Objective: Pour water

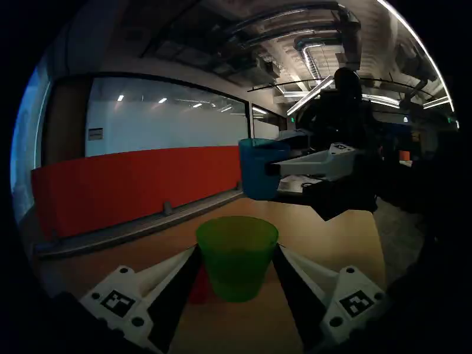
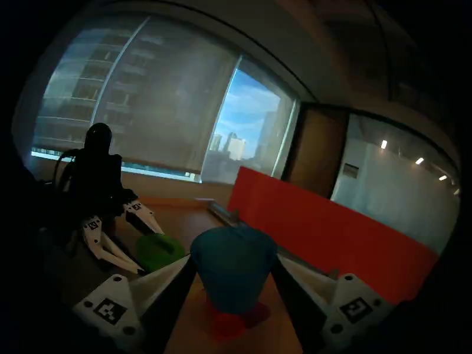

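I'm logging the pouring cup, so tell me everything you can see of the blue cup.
The blue cup is a plain tapered tumbler, wide at the rim and narrow at the base, and it looks like slightly translucent plastic. It stands upright, pinched at both sides by the right gripper, whose white fingers press on its walls. It seems to be held above the wooden table, with something red just beneath its base. Its inside is hidden, so I cannot tell whether it holds water.

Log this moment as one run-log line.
left hand-held gripper: shut on green cup | right hand-held gripper: shut on blue cup | blue cup: upright, off the table | pour: not started
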`<state>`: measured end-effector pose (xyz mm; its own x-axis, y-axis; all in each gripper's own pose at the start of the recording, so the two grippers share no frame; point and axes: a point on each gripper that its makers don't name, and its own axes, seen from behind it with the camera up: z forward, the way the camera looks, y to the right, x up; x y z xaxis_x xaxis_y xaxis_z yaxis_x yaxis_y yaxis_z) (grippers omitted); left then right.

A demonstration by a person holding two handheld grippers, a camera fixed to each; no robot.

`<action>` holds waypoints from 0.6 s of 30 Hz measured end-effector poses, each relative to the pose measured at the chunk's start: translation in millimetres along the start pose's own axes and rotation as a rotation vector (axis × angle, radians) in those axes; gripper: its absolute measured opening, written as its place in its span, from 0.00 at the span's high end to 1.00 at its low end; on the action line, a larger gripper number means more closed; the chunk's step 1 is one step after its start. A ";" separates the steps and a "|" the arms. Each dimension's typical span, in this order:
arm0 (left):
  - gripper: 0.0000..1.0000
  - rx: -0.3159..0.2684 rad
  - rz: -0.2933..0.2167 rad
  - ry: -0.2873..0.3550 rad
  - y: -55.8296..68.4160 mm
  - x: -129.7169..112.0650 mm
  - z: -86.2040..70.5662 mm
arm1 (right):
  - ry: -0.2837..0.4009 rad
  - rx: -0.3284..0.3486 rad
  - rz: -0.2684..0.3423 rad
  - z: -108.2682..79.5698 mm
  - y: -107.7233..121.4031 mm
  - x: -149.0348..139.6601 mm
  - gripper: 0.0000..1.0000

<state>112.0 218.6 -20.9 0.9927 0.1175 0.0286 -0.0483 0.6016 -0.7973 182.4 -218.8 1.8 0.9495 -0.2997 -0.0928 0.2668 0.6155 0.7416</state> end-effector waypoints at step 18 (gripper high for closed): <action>0.16 -0.013 0.030 -0.117 -3.6 -33.0 -1.4 | -0.129 0.070 0.125 -2.1 -14.5 -66.4 0.10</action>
<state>79.6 211.4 -19.9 0.9711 0.2267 0.0743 -0.0752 0.5866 -0.8064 115.8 -206.3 -4.2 0.9444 -0.3176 0.0852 0.1318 0.6031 0.7867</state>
